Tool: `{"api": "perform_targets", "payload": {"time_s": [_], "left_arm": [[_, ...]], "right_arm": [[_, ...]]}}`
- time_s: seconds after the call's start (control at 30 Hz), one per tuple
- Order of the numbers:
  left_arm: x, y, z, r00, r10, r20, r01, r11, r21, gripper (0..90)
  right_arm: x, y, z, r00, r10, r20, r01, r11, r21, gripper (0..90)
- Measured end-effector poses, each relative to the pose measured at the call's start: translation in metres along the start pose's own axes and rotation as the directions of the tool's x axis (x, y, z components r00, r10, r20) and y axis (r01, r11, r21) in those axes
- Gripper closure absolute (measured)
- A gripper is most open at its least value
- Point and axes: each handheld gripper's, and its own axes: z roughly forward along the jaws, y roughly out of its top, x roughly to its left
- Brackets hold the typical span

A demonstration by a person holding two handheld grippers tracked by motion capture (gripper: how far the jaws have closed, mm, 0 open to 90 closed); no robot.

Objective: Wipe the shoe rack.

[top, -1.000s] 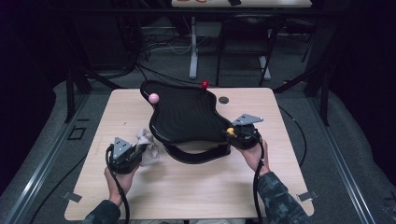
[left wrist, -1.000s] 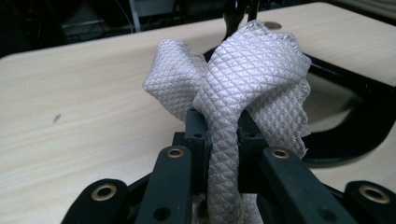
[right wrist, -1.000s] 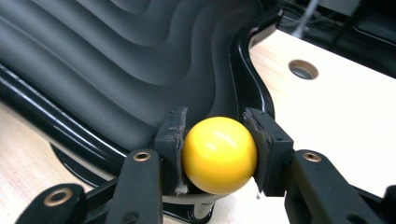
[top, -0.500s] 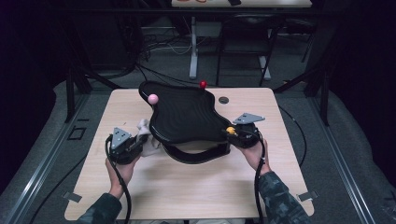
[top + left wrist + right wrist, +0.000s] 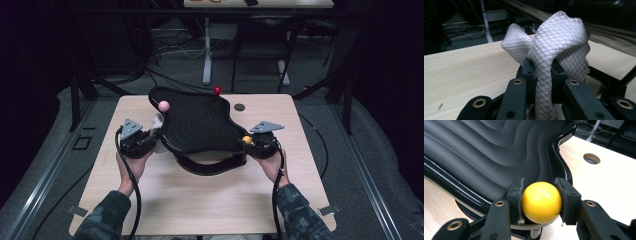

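Tray [image 5: 200,127], black with a wavy ribbed surface and glossy rim, is sitting mid-table on the wooden table [image 5: 210,200], raised on a black stand whose curved base [image 5: 210,165] is showing at the near side. Likely a wipe-down job: one hand steadying, the other cleaning.

Three knobs are standing at the tray's rim: pink ball [image 5: 163,105] at the far left, red ball [image 5: 217,90] at the far edge, yellow ball [image 5: 246,140] at the near right corner.

Right gripper [image 5: 256,144] is clamping the yellow ball [image 5: 541,202]; in the right gripper view both pads are pressing on its sides, with the ribbed tray surface [image 5: 486,152] just beyond. Judgement: the ball is serving as a handle, so the tray is being braced against tipping or turning on its stand while the other hand works.

Left gripper [image 5: 145,140] is sitting just beside the tray's left edge, jaws clenched on a white quilted cloth [image 5: 549,50]. The cloth [image 5: 156,126] is bunching out past the jaw tips, giving a soft wad to drag over the ribs and rim. Whether it is touching the rim, I cannot tell.

A round cable hole [image 5: 239,107] is lying in the table just beyond the tray's right side.
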Motion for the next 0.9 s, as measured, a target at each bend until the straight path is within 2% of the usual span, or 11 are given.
{"api": "perform_targets", "payload": {"time_s": [0.17,0.27,0.37,0.53,0.67,0.7,0.8,0.9], "left_arm": [[0.001,0.004,0.003,0.9994,0.033,0.015,-0.033,0.9992,0.025,78.8],[-0.001,-0.001,0.009,0.9986,0.051,0.012,-0.051,0.9975,0.049,78.8],[-0.003,-0.009,0.014,0.9978,0.066,0.007,-0.066,0.9950,0.075,78.8],[-0.003,-0.024,0.020,0.9976,0.070,0.004,-0.070,0.9921,0.104,78.7],[-0.002,-0.040,0.028,0.9985,0.055,0.004,-0.055,0.9896,0.133,78.4],[-0.002,-0.040,0.028,0.9985,0.055,0.004,-0.055,0.9896,0.133,78.3],[-0.001,-0.055,0.036,0.9987,0.050,0.012,-0.051,0.9847,0.167,78.2],[-0.002,-0.064,0.042,0.9977,0.064,0.022,-0.067,0.9791,0.192,78.2]], "right_arm": [[0.000,0.000,0.000,1.0000,0.000,0.000,0.000,1.000,0.000,59.9],[0.000,0.000,0.000,1.0000,-0.003,0.003,0.003,1.000,0.002,59.9],[0.001,0.000,0.000,1.0000,-0.002,0.008,0.002,1.000,0.003,59.9],[0.001,0.000,0.000,1.0000,-0.002,0.008,0.002,1.000,0.003,59.9],[0.001,0.000,0.000,1.0000,-0.003,0.007,0.003,1.000,0.004,59.9],[0.001,0.000,0.000,1.0000,-0.003,0.007,0.003,1.000,0.004,59.9],[0.001,0.000,0.000,1.0000,-0.003,0.007,0.003,1.000,0.004,59.8],[0.001,0.000,0.000,1.0000,-0.004,0.006,0.004,1.000,0.005,59.9]]}}
